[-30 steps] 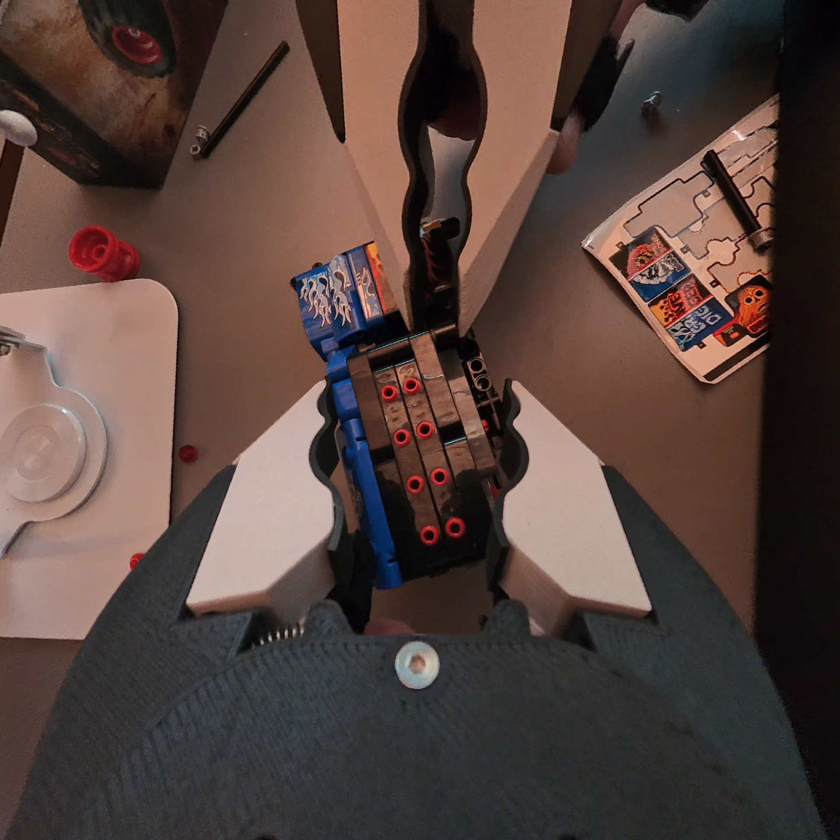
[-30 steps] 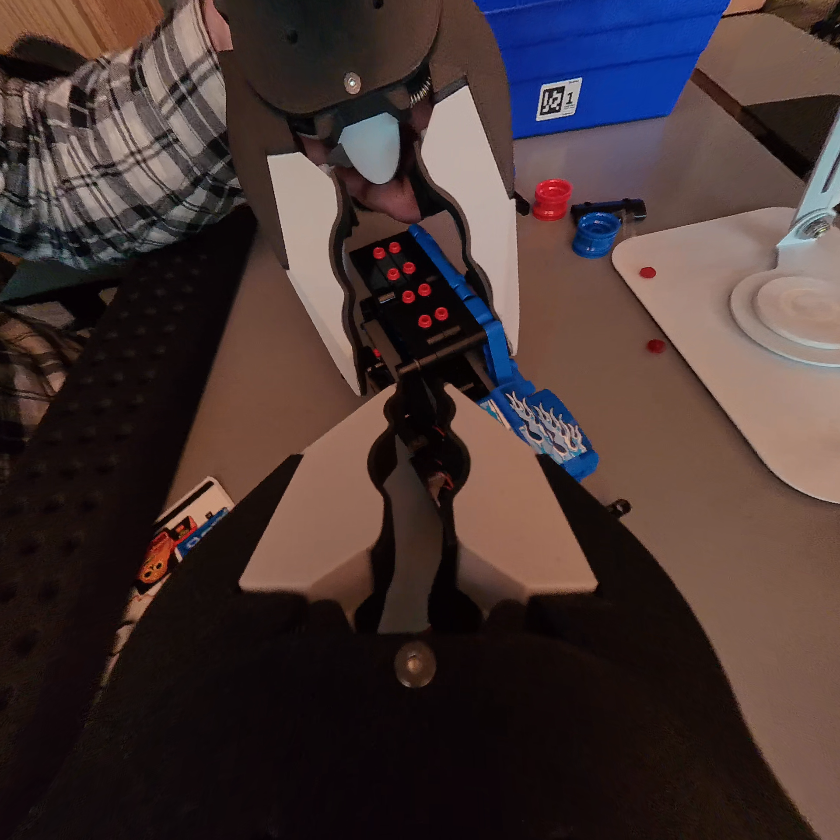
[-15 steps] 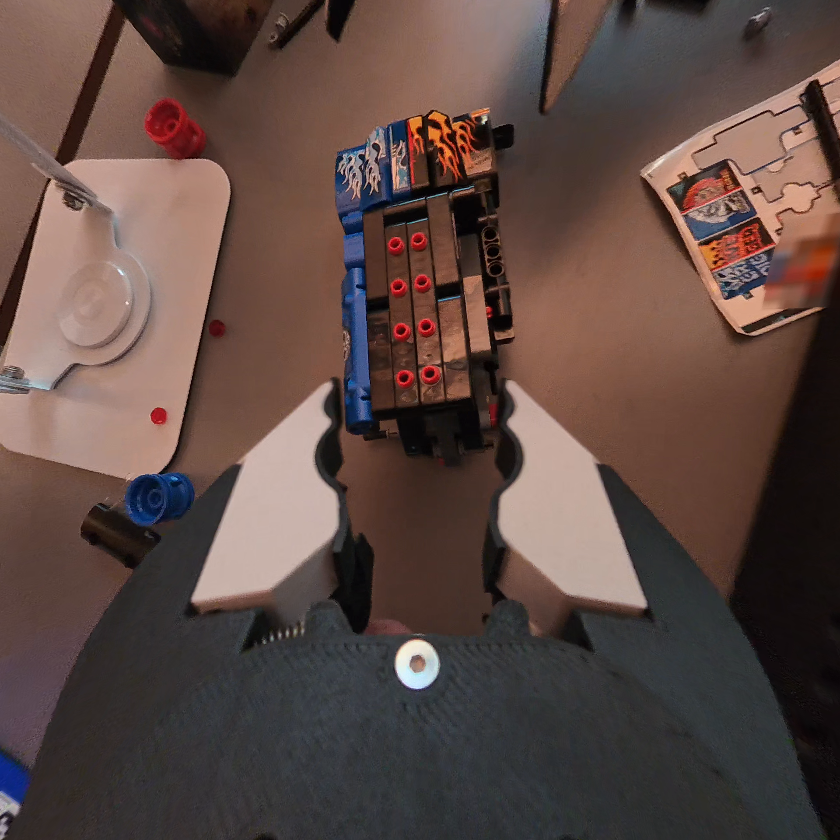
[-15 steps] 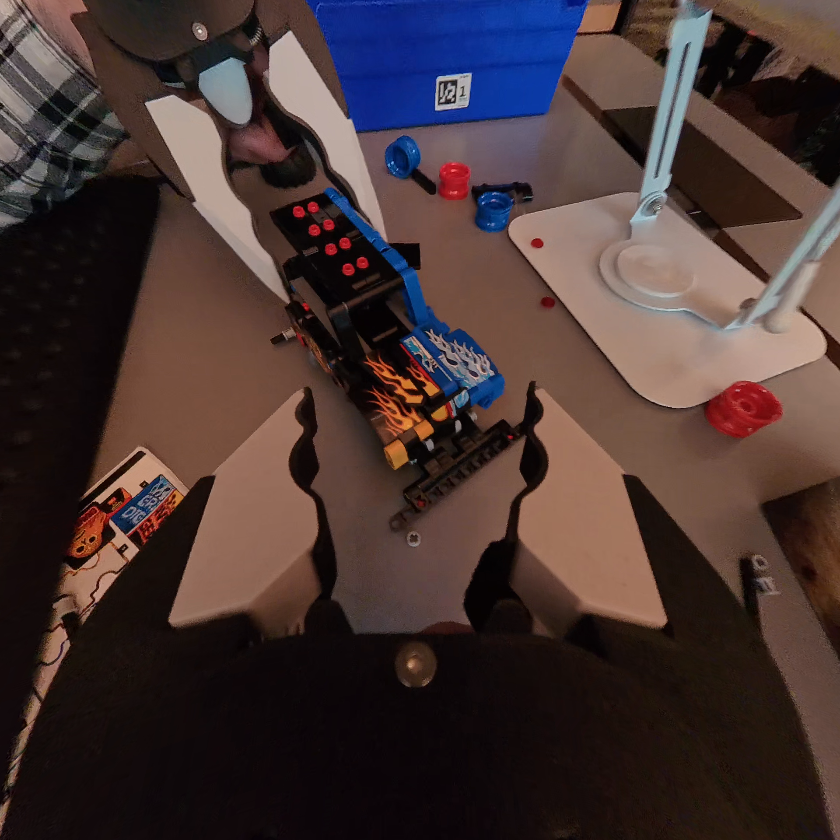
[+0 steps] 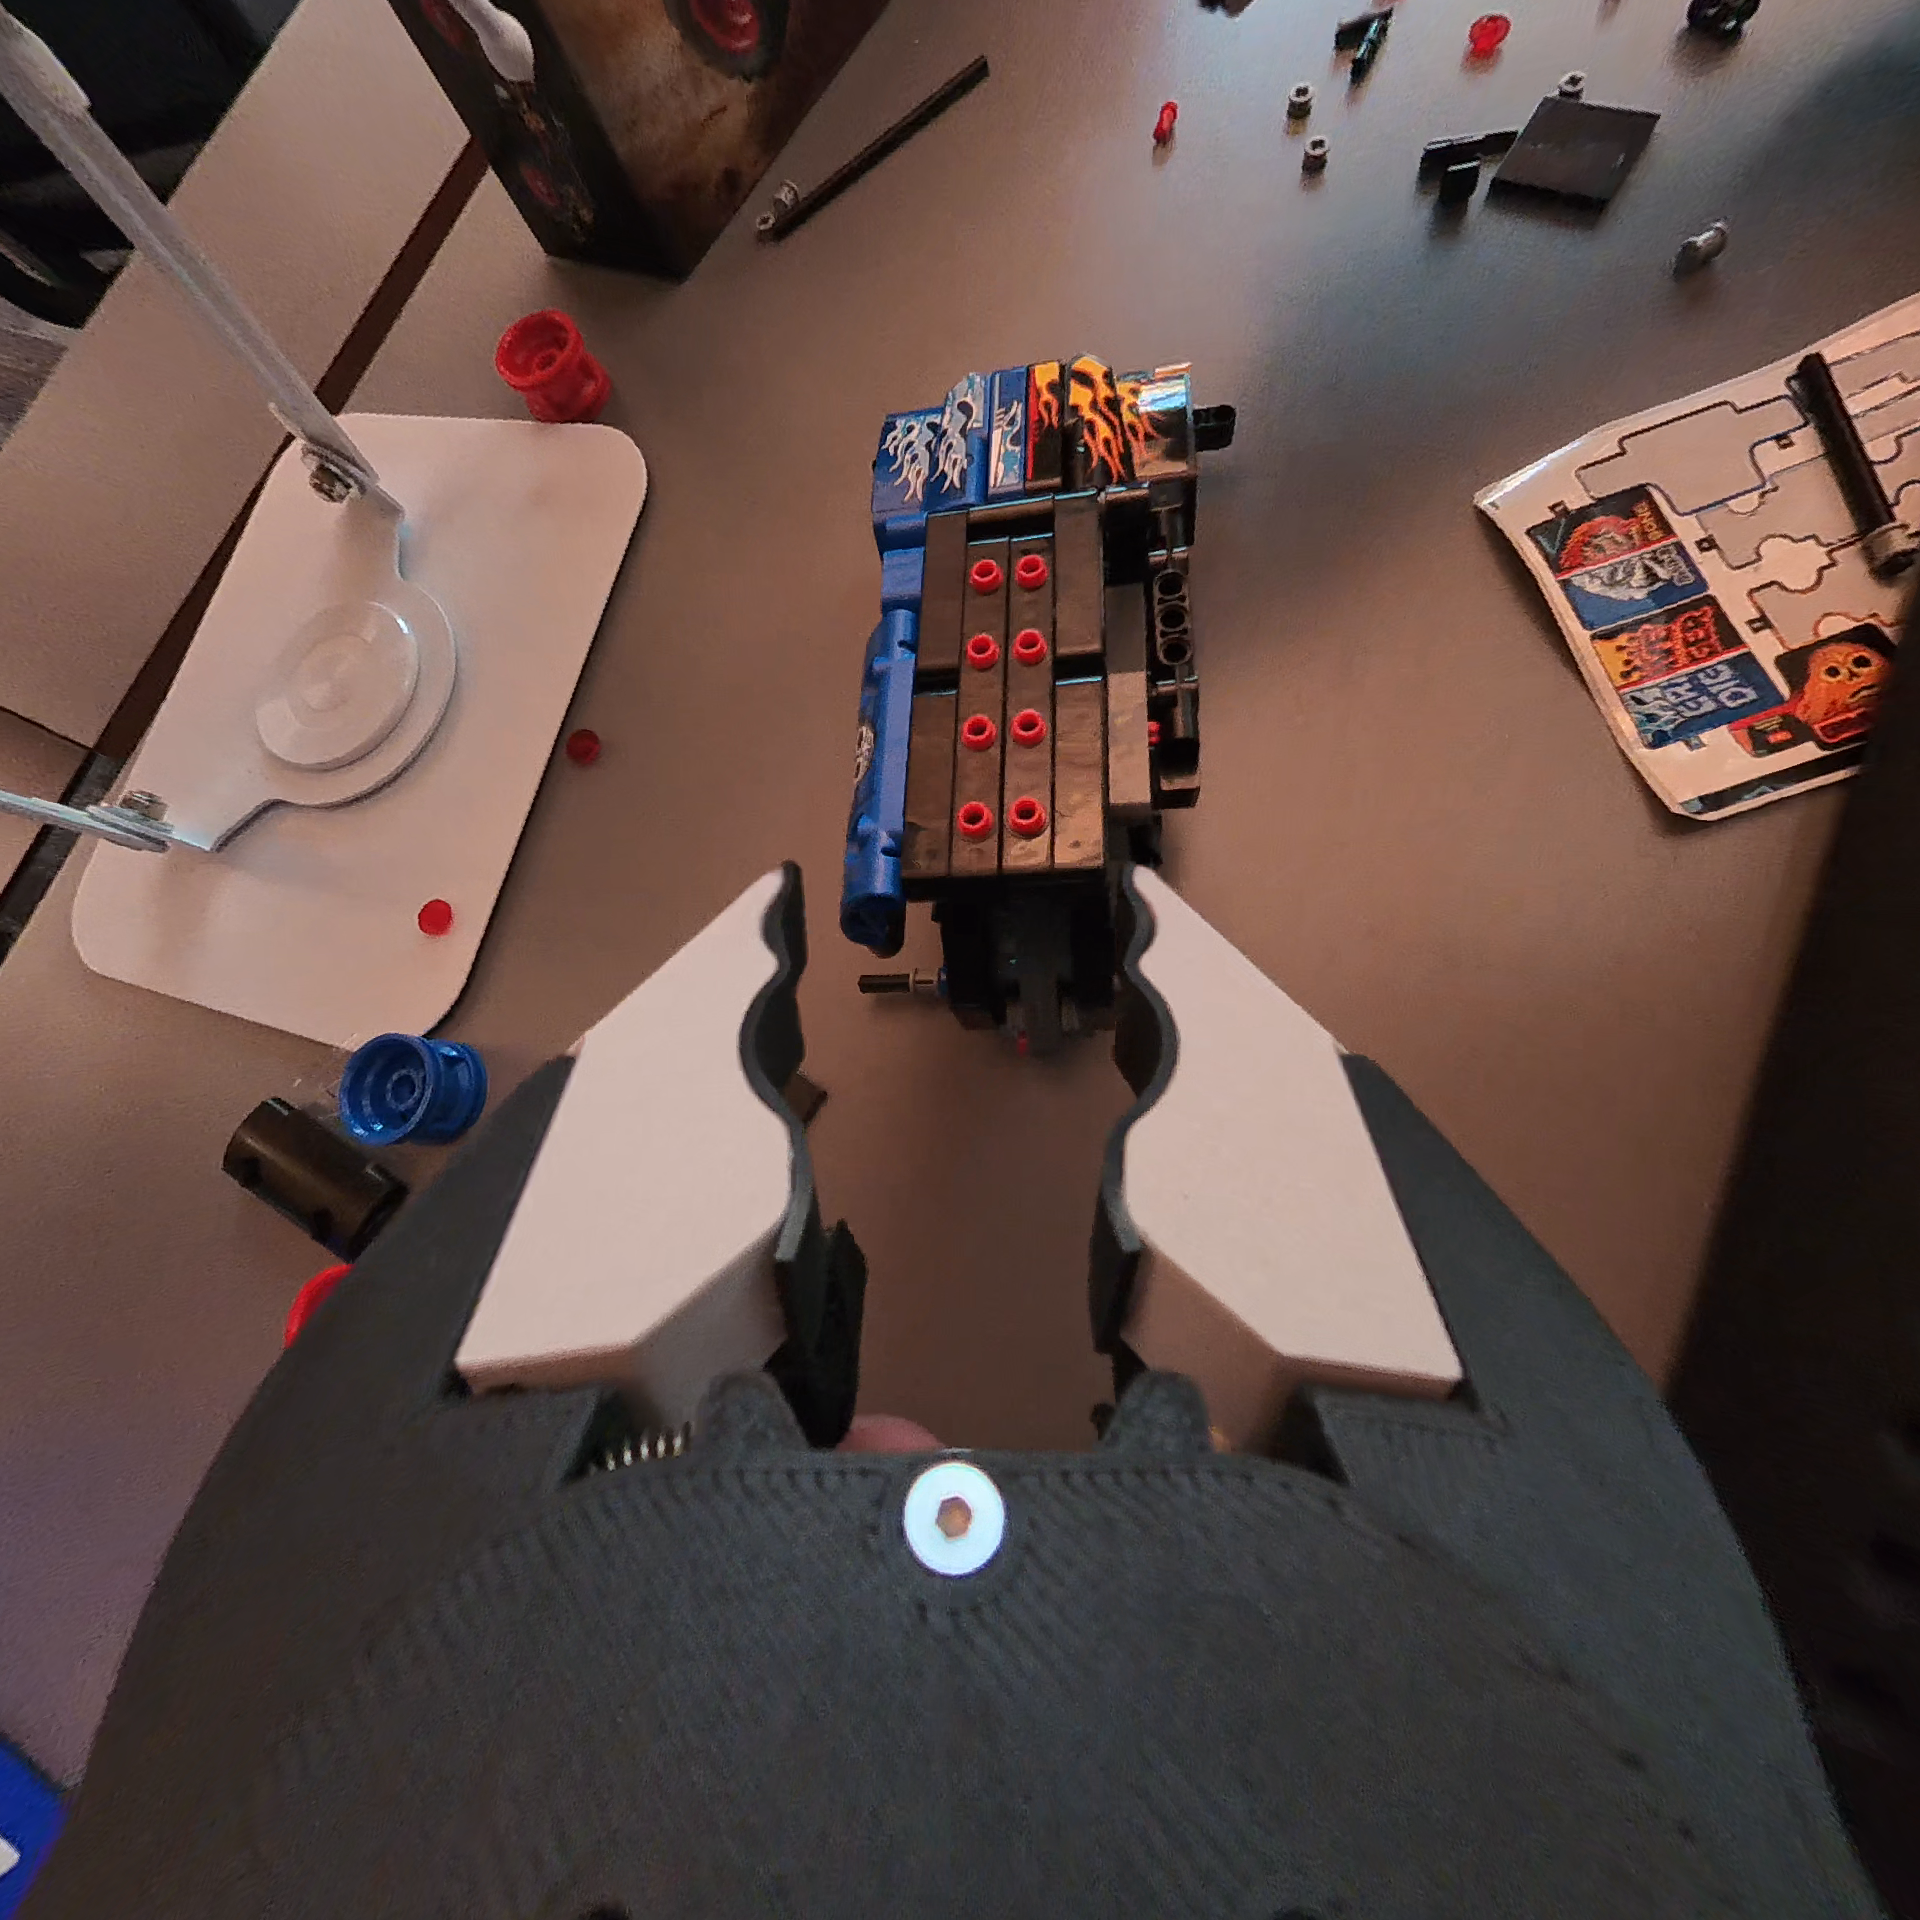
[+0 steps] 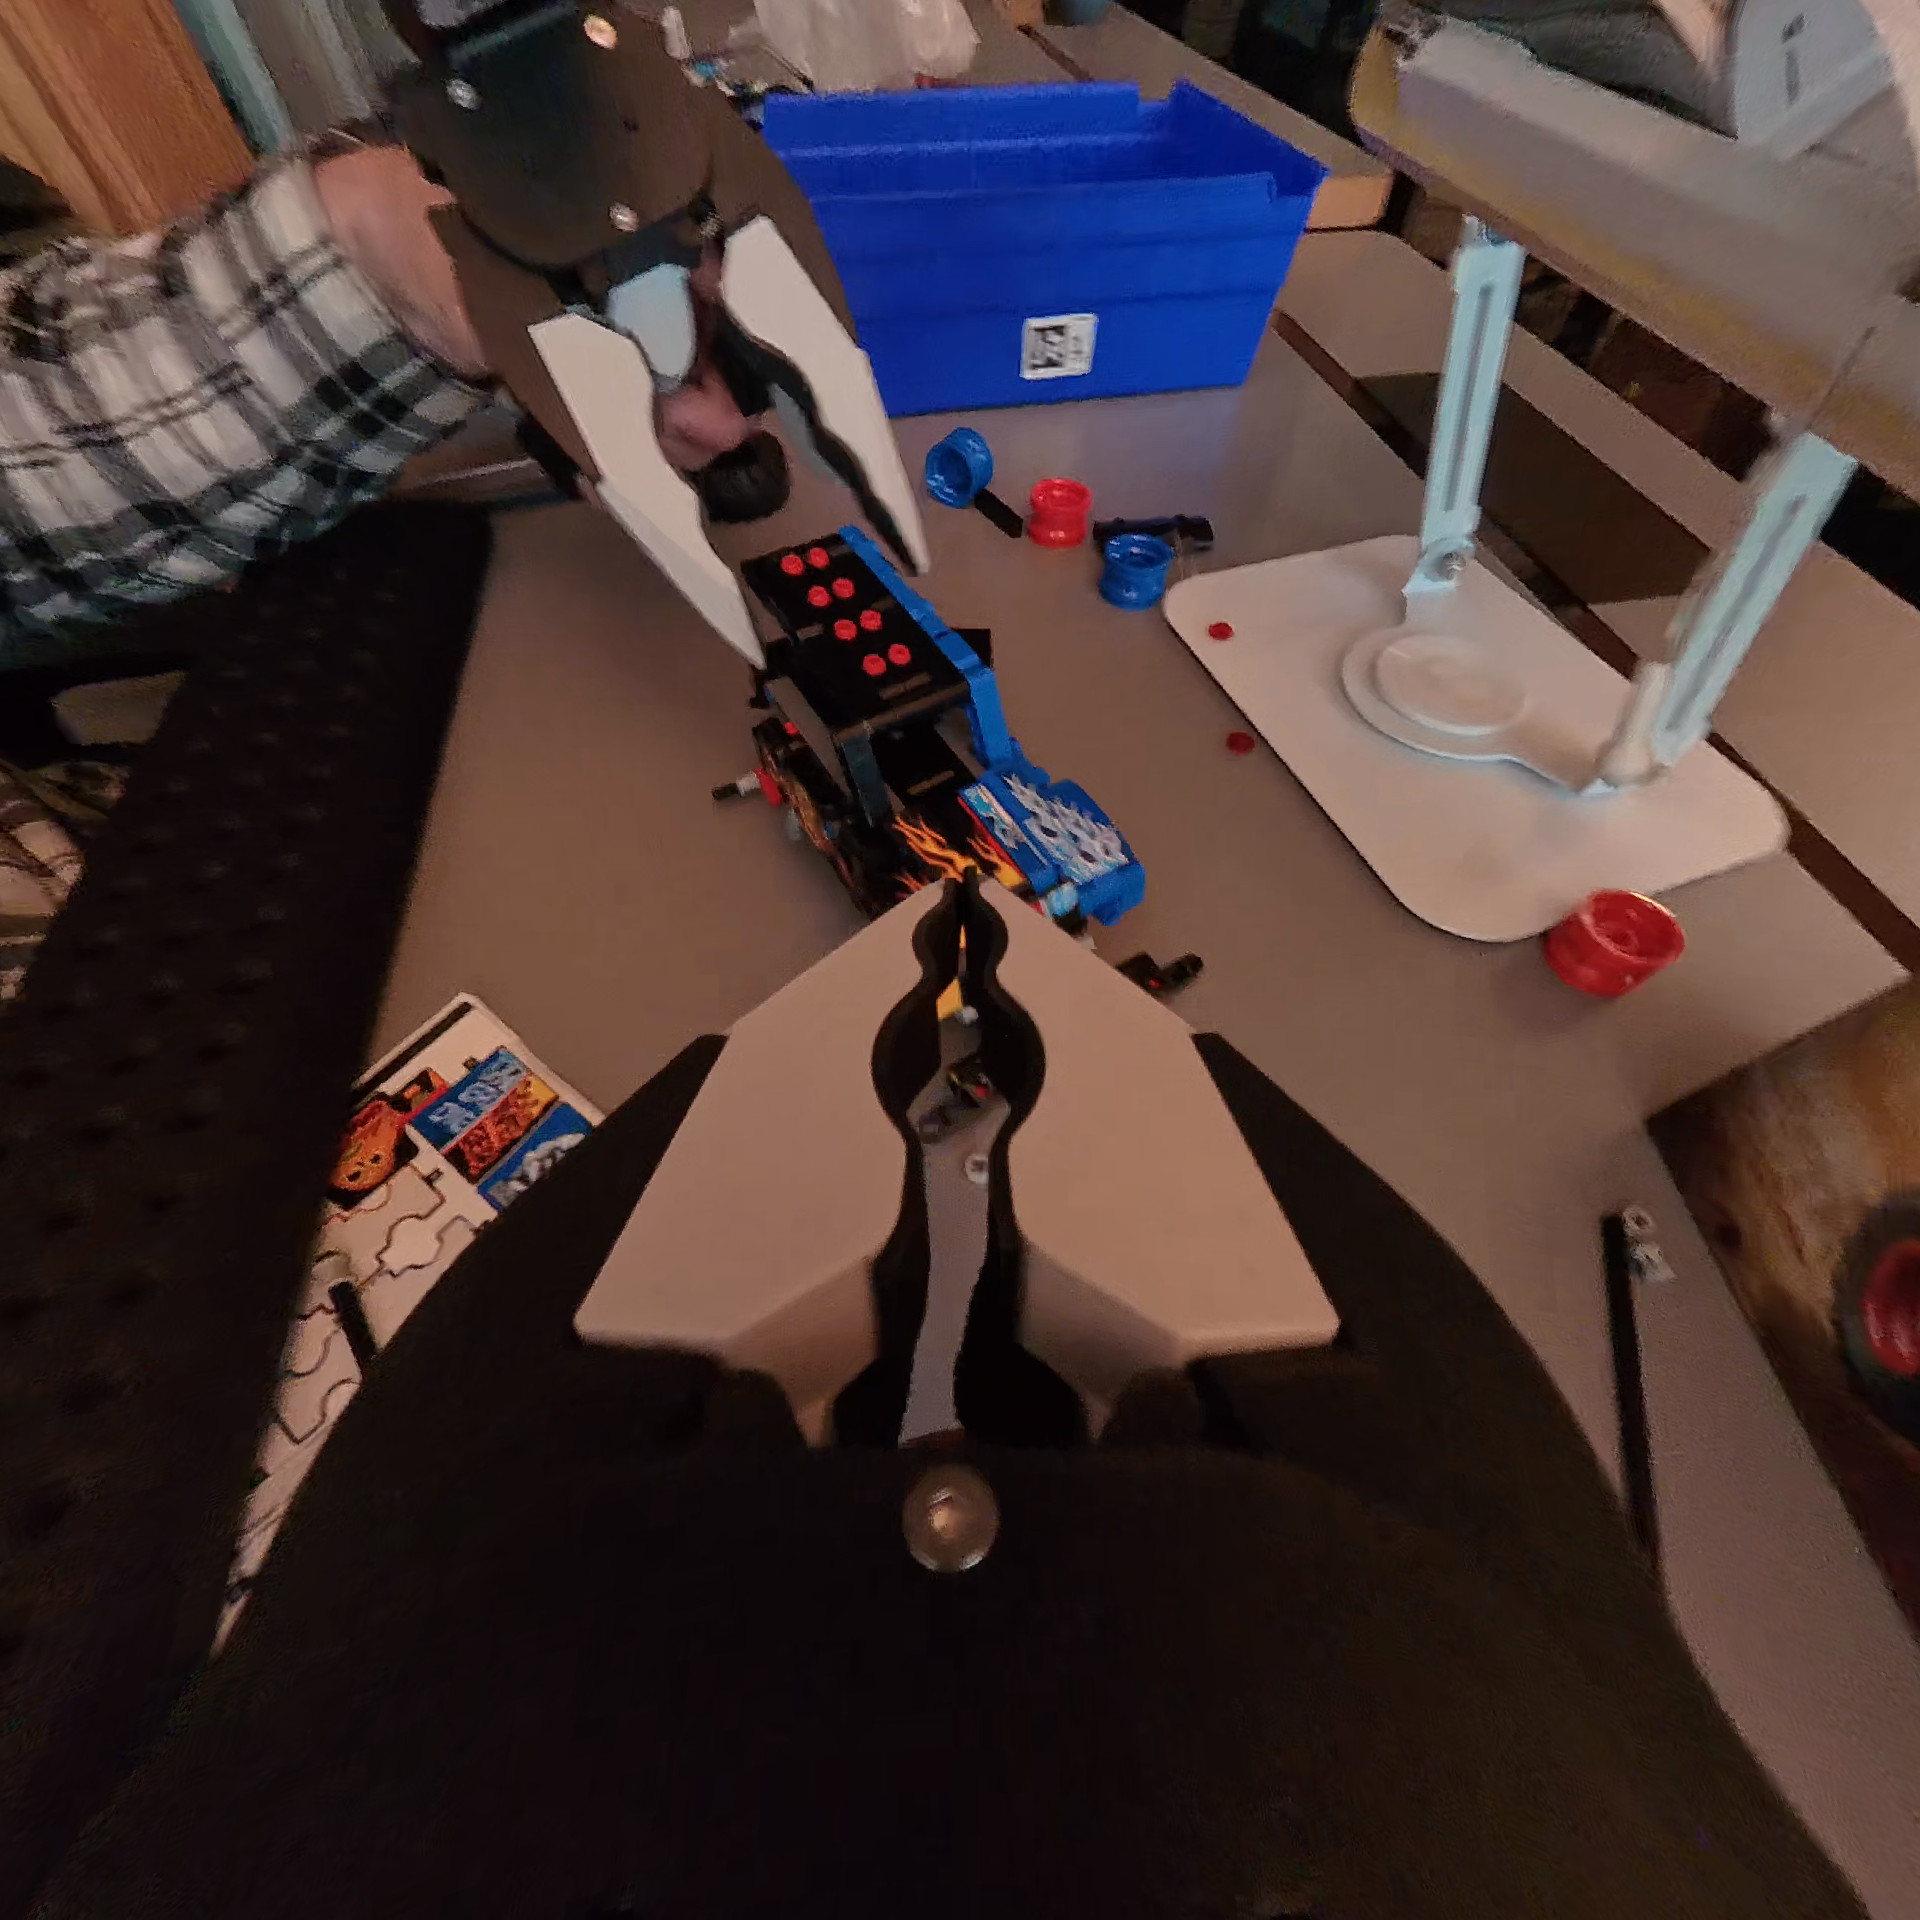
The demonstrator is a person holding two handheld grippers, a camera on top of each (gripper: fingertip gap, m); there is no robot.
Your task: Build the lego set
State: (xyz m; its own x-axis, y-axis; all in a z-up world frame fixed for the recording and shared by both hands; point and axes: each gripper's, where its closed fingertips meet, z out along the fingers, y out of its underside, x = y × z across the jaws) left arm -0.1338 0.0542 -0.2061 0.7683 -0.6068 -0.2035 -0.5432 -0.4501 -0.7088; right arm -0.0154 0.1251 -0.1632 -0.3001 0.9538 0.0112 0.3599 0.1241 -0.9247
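The half-built black and blue lego truck body with red studs and flame stickers [image 5: 1023,675] lies on the grey table [image 5: 1403,935], at centre frame in the left wrist view. Its long axis runs straight up the picture, in line with the left gripper [image 5: 961,904], whose jaws stand apart around its near end without touching. The right gripper [image 6: 961,904] has its jaws together on nothing, tips over the flame end. The left gripper looks better placed to grasp it.

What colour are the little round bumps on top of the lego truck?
Red. The eight studs sit in two rows on the black top of the truck, clearest in the left wrist view.
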